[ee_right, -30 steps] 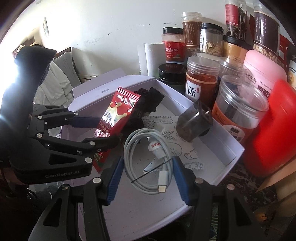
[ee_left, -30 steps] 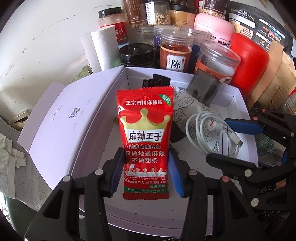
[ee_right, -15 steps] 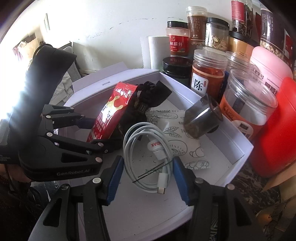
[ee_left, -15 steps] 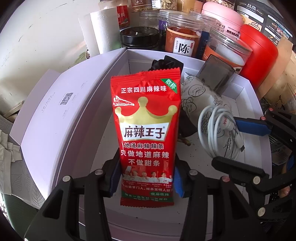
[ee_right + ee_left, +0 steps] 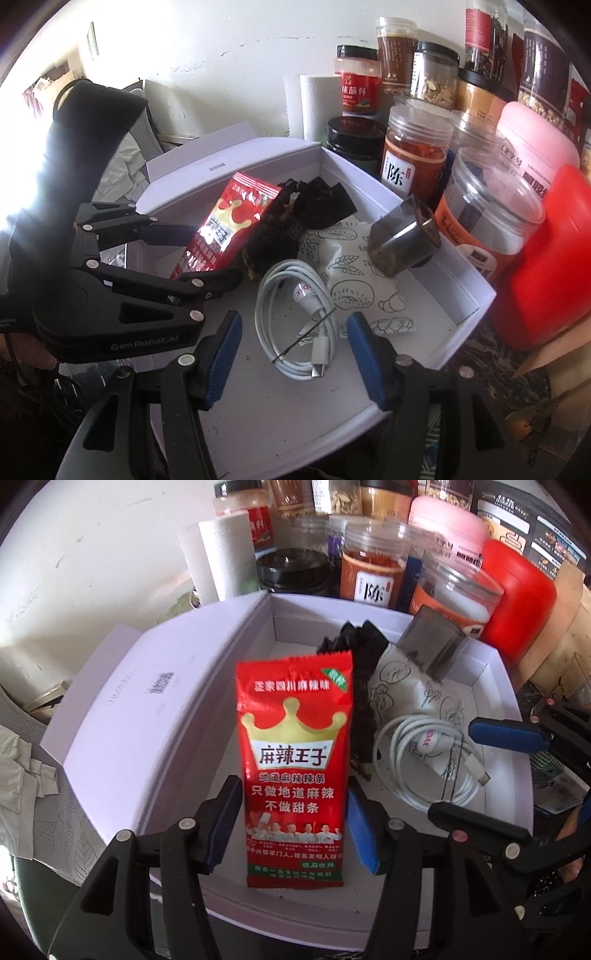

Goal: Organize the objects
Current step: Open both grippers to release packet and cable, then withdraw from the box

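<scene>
- Daylight blew out the left edge of the right wrist view, glaring off the glossy red foil snack packet (image 5: 225, 229).
- Left wrist view was slightly motion-blurred.
- Fisheye edges curved, corners vignetted black.

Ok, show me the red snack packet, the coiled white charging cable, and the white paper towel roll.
Red snack packet (image 5: 293, 760), left wrist view, on its printed front.
Coiled white charging cable (image 5: 295, 314), right wrist view, on the bundled loops.
White paper towel roll (image 5: 225, 557), left wrist view, on its side.

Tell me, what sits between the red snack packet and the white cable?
A black crinkled packet lies between the red snack packet and the coiled white cable, clearest in the right wrist view.
</scene>
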The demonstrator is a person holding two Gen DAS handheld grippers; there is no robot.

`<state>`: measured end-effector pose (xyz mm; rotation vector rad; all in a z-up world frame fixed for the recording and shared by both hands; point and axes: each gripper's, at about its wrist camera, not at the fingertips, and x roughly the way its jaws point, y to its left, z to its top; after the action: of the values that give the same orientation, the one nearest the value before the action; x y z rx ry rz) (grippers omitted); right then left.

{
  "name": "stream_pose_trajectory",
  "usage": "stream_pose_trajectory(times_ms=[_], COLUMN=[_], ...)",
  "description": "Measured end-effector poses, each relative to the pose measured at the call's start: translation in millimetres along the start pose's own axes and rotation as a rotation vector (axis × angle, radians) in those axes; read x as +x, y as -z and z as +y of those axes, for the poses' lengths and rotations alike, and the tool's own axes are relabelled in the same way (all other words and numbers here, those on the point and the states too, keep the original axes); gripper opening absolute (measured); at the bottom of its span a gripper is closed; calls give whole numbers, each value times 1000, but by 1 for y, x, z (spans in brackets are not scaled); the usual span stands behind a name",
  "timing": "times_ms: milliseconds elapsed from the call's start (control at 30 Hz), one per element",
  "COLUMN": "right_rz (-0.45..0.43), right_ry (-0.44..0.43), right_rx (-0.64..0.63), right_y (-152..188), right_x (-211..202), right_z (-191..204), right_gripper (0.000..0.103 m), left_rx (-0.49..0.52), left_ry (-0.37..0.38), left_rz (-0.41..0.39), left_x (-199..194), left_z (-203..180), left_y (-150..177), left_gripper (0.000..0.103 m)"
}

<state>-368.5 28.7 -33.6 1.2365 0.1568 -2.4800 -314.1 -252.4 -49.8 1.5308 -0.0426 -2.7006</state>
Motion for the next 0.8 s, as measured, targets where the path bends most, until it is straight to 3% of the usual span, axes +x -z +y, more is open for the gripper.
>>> stream_pose_trajectory(times_ms=[100,400,800], right_rz=[-14,-42,-116], right_ry=[12,39,71], right_rx=[3,15,11], right_y=[0,-5,-4], right_x=[-9,-42,-109], right_z=[1,-2,8], right_gripper=[65,65,65], left_rx=[-9,-24,-26], left_ry=[-19,-7,-23], left_rz=[-32,-65,-126], left_x=[-14,-44,-115], left_z=[1,3,-12], left_y=[0,-5,0], left_gripper=[69,69,69])
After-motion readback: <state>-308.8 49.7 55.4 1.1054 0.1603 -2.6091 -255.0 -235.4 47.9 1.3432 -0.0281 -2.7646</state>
